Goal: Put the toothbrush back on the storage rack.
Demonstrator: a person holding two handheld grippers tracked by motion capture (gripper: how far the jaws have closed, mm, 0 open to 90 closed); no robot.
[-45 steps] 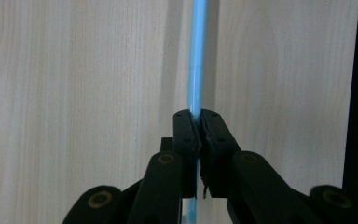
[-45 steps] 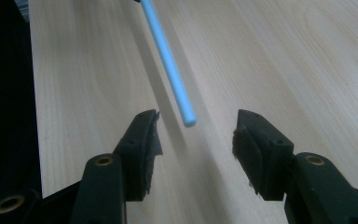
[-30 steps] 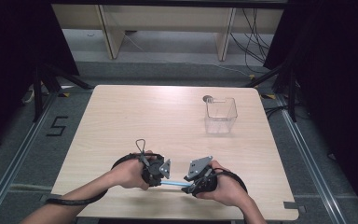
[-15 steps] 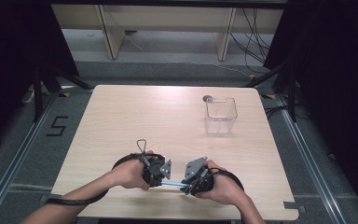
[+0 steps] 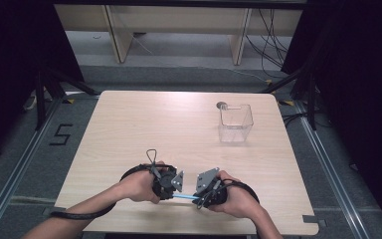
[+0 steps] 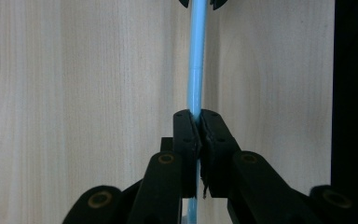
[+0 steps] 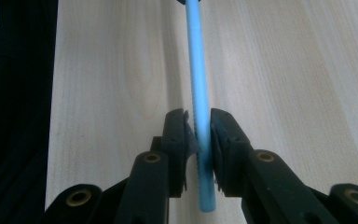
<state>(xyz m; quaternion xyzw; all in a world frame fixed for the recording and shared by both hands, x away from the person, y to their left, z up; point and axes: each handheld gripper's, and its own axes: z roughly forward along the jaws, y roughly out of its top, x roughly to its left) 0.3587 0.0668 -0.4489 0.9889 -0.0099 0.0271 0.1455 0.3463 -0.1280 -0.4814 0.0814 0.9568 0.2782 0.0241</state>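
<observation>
A thin blue straw (image 5: 184, 196) spans level between my two grippers near the table's front edge. My left gripper (image 5: 174, 194) is shut on one end; in the left gripper view its pads (image 6: 189, 133) pinch the straw (image 6: 196, 56) tightly. My right gripper (image 5: 199, 200) faces it from the other side. Its jaws have just been closing with the straw (image 7: 198, 60) between them, and both pads (image 7: 219, 135) now press on it, a short stub sticking out behind. A hand holds each gripper.
A clear square container (image 5: 235, 122) stands empty at the back right of the wooden table (image 5: 144, 124), with a small grey disc (image 5: 222, 105) just behind it. The table's front edge lies close under both hands. Dark floor and metal frames surround the table.
</observation>
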